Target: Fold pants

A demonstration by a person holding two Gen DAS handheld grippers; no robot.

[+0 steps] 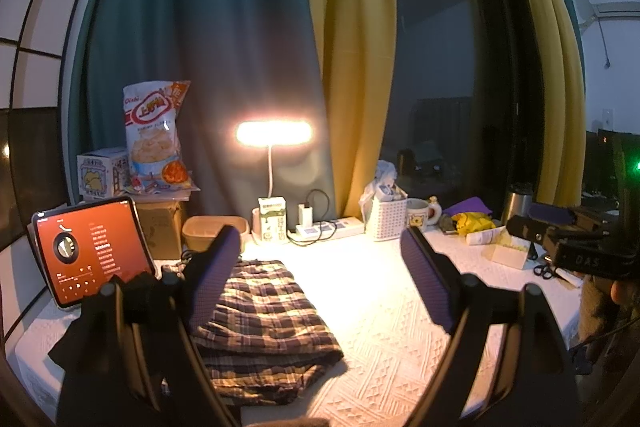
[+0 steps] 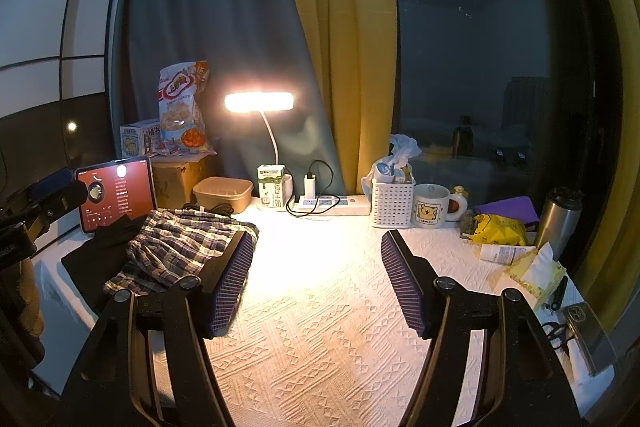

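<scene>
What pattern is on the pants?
Plaid, dark and tan checks, on the pants; clearest in the left wrist view.

Table layout, as we find it.
We note the plaid pants (image 1: 264,319) lying left on the table (image 1: 380,307), the tablet (image 1: 90,247) left of them, the desk lamp (image 1: 273,133) behind, and the basket (image 2: 392,203) and mug (image 2: 430,207) back right.

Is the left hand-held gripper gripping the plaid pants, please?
No: the left hand-held gripper stands open above the table, its pads clear of the pants.
</scene>
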